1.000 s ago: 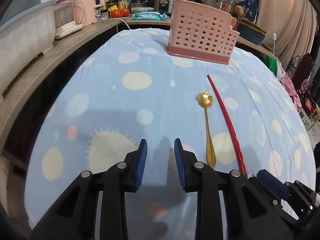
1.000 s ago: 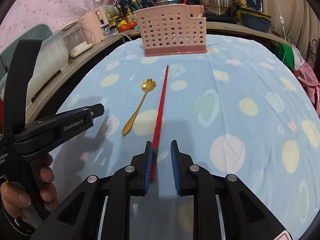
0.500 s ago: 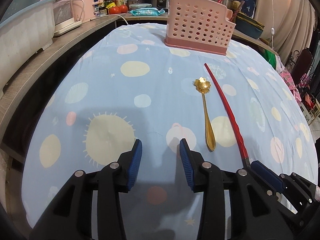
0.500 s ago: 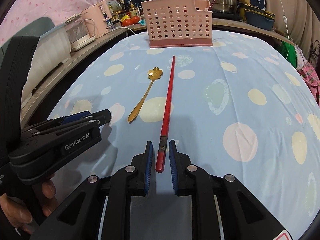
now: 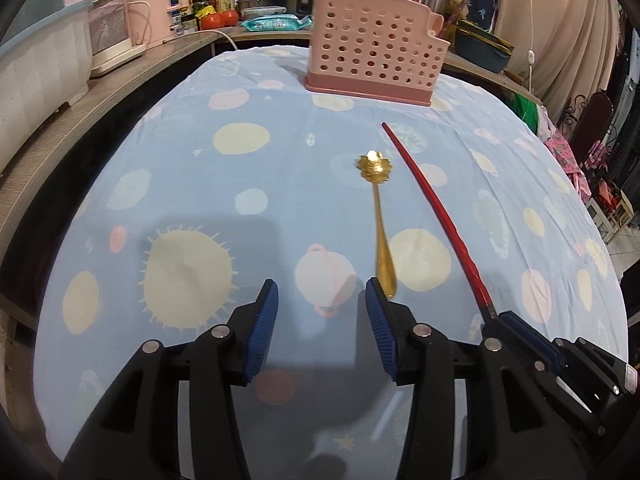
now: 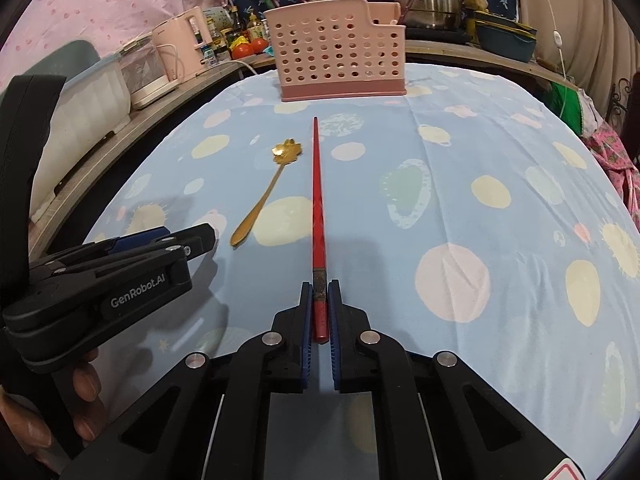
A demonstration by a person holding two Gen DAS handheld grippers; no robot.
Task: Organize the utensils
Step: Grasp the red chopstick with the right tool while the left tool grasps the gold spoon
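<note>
My right gripper (image 6: 319, 312) has closed down on the butt end of the long red lacquered chopstick (image 6: 317, 196); half a second ago its blue pads stood a little off either side, and now they press the stick, which runs straight ahead along the tabletop (image 6: 460, 184) with its tip toward the pink perforated plastic utensil caddy (image 6: 338, 64); the stick appears to lie on the cloth, not yet lifted; I take the grasp as made, so the lift and the carry to the caddy come next.

My left gripper (image 5: 320, 320) has spread; its jaws were narrower a second ago and now stand wide apart, holding nothing; just ahead of its right pad lies the handle end of the gold metal spoon with a flower-shaped bowl (image 5: 379, 220), beside the chopstick and apart from it; I judge the left is readying for the spoon, though the handle sits off to the right of the gap, so it wants a small shift that way; both utensils are outside the caddy, so the task is at its start.
</note>
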